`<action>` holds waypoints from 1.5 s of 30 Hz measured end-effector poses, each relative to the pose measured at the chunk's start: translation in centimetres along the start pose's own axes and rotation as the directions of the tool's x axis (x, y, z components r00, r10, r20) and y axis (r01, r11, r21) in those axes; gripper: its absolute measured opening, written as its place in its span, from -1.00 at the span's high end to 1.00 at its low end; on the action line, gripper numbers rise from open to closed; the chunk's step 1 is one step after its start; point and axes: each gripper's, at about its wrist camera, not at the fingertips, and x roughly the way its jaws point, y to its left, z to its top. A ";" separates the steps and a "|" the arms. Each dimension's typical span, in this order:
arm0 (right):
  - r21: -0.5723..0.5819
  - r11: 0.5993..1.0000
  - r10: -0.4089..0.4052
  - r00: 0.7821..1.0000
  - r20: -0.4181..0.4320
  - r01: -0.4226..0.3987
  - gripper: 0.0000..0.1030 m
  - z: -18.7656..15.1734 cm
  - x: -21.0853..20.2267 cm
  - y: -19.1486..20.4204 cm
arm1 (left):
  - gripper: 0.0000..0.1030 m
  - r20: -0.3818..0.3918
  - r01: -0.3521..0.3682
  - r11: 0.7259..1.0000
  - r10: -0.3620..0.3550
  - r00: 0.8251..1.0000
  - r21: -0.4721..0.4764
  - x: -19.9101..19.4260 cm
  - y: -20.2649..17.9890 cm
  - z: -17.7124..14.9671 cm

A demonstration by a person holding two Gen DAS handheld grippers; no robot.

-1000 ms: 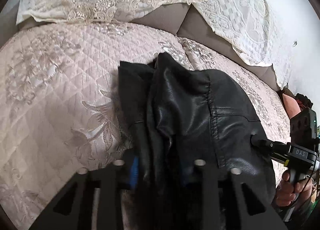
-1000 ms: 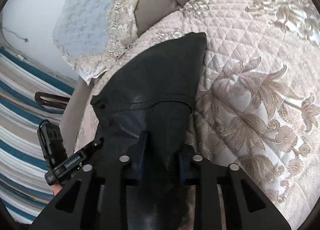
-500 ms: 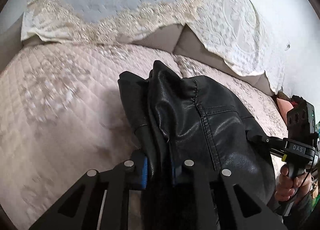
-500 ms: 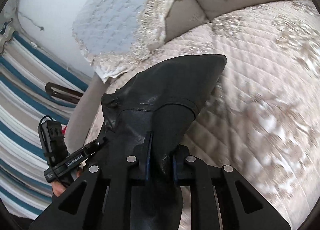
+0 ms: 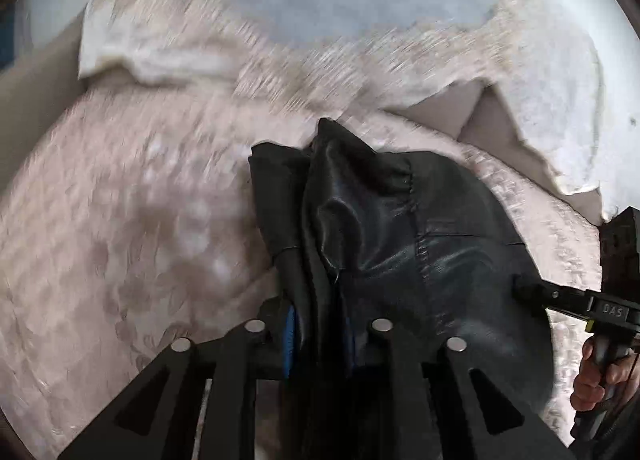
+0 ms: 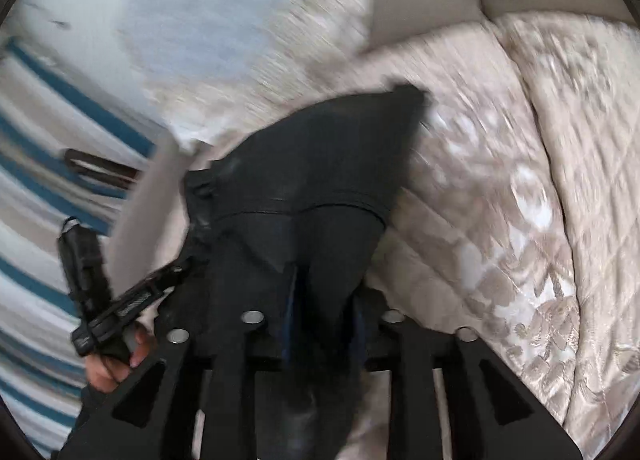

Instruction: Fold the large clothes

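Item: black leather garment (image 5: 400,244), large, glossy, seamed; held off the quilted sofa seat (image 5: 120,219) between two hand-held tools, its bunched upper end hanging toward the back edge of the seat, near the lace-trimmed throw (image 5: 280,19) over the backrest. Left gripper (image 5: 320,334): fingers narrow, clamped on a thick gathered fold of the leather, blue pads just showing either side. Right gripper (image 6: 324,334): fingers likewise closed on a flatter panel of the same garment (image 6: 320,171), which fans out ahead to a point. Each tool appears in the other's view at the garment's far edge, gripped by a bare hand (image 5: 596,376). Change noted: a second ago the seat pattern read sharp and the garment lay lower; now the background is streaked and more of the backrest shows, so both tools have swung up and toward the back. Judgement: garment is in mid-carry, fold not yet laid; release would follow once it settles flat. Striped fabric (image 6: 36,163) lies beyond the sofa's end.
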 end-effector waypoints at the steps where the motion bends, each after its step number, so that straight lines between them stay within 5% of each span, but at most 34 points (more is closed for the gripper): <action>1: 0.002 1.000 0.005 1.000 0.005 -0.005 0.26 -0.1 0.0 -0.2 | 0.53 0.019 0.020 1.000 -0.019 1.000 -0.018 -0.3 0.5 -0.5; 12: -0.192 0.968 -0.138 0.983 0.122 0.160 0.26 -6.6 -6.9 4.8 | 0.53 0.141 -0.068 0.995 0.057 0.988 0.076 -8.9 -1.4 -4.5; 19: -0.275 0.930 -0.206 0.966 0.154 0.242 0.25 -11.8 -9.2 7.6 | 0.51 0.145 -0.093 0.993 0.081 0.986 0.077 -12.8 -3.3 -8.9; 22: -0.296 0.915 -0.236 0.958 0.163 0.276 0.05 -13.5 -10.0 8.3 | 0.28 0.128 -0.092 0.993 0.081 0.989 0.079 -13.5 -4.5 -10.8; 27: -0.332 0.892 -0.260 0.948 0.181 0.308 0.03 -16.3 -11.0 9.5 | -0.04 0.105 -0.085 0.995 0.079 0.991 0.053 -14.2 -5.7 -13.1; 45: -0.361 0.872 -0.277 0.942 0.190 0.329 -0.11 -19.0 -11.0 11.0 | -0.10 0.088 -0.158 0.986 0.153 0.984 0.055 -14.8 -6.8 -15.2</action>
